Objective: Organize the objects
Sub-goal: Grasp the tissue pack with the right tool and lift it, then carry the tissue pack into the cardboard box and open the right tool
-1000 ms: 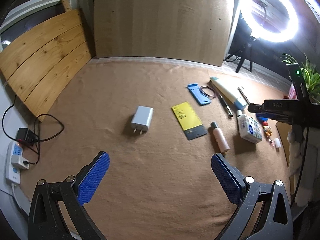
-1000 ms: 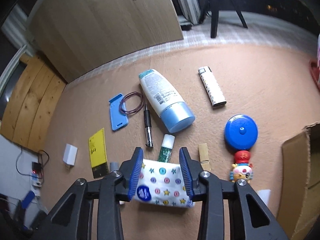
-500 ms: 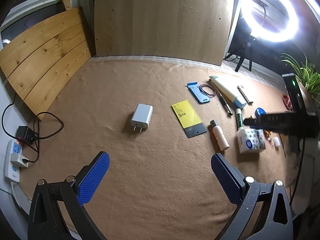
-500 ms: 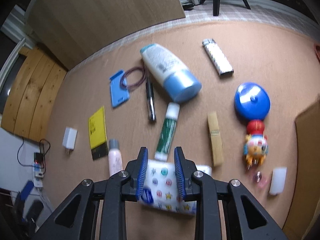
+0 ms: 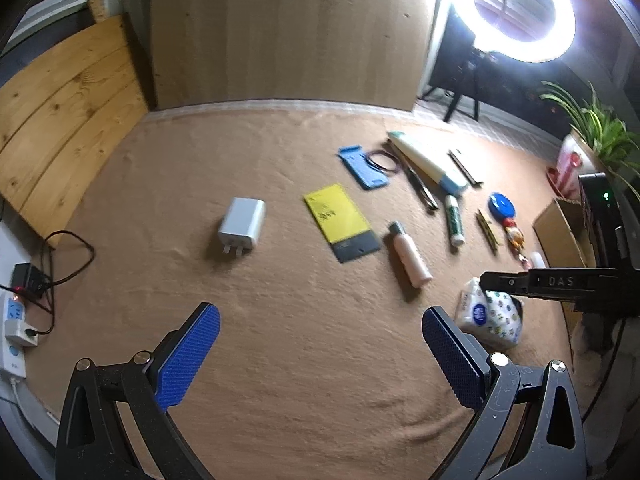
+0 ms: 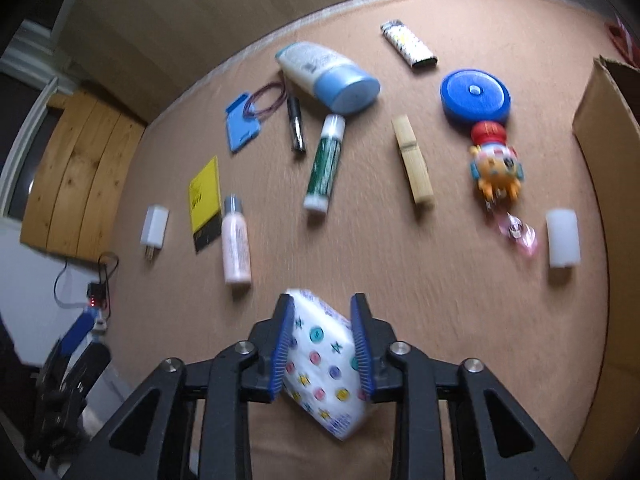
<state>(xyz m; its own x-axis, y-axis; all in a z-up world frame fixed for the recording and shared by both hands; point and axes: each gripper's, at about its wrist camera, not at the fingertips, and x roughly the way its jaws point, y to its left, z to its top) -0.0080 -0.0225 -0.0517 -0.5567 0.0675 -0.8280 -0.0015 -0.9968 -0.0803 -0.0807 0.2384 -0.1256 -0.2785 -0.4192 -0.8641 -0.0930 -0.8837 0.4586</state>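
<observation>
Between the right gripper's (image 6: 323, 344) blue pads, a white tissue pack with coloured dots (image 6: 326, 354) sits clamped, tilted, above the tan felt mat (image 6: 400, 264). Left gripper (image 5: 320, 356) hangs spread wide, holding nothing, white plug charger (image 5: 242, 226) far ahead.

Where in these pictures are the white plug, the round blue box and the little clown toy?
white plug (image 5: 242, 222), left wrist view, on its flat top face.
round blue box (image 6: 475, 95), right wrist view, on its lid.
clown toy (image 6: 495, 164), right wrist view, on its body.
</observation>
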